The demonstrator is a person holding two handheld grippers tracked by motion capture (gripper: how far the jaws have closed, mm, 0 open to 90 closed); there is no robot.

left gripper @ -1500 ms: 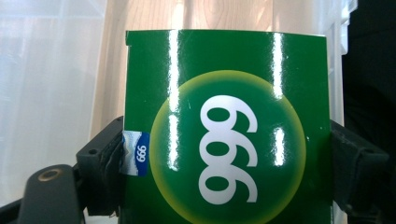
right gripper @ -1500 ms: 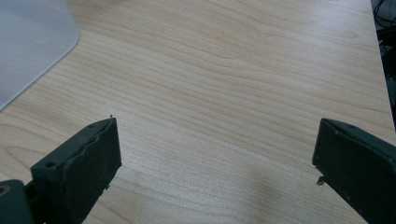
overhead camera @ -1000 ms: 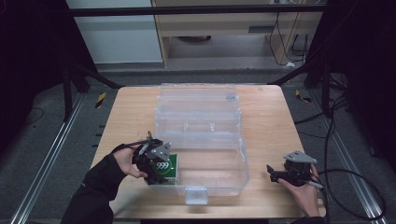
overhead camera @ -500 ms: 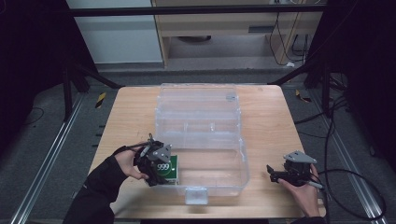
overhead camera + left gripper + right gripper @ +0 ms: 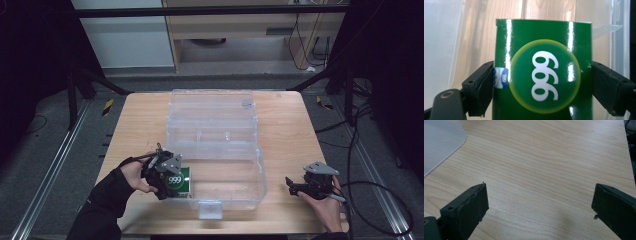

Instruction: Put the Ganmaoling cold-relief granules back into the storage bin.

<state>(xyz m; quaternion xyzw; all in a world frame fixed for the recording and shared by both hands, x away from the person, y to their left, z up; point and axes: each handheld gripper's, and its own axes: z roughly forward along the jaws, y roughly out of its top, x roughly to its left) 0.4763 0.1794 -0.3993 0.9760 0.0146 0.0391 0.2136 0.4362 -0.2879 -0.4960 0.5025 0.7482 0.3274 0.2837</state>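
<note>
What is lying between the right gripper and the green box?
In the high view, the clear plastic case stands between the right gripper and the green box, plus bare table.

Glossy green "999" box (image 5: 544, 80) lies inside the clear plastic case (image 5: 235, 187).

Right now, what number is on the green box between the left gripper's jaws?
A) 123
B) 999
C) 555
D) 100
B: the green box shows white digits 999 in a yellow-ringed circle, seen close up in the left gripper view and again in the high view, at the near left corner of the clear plastic case.
</note>
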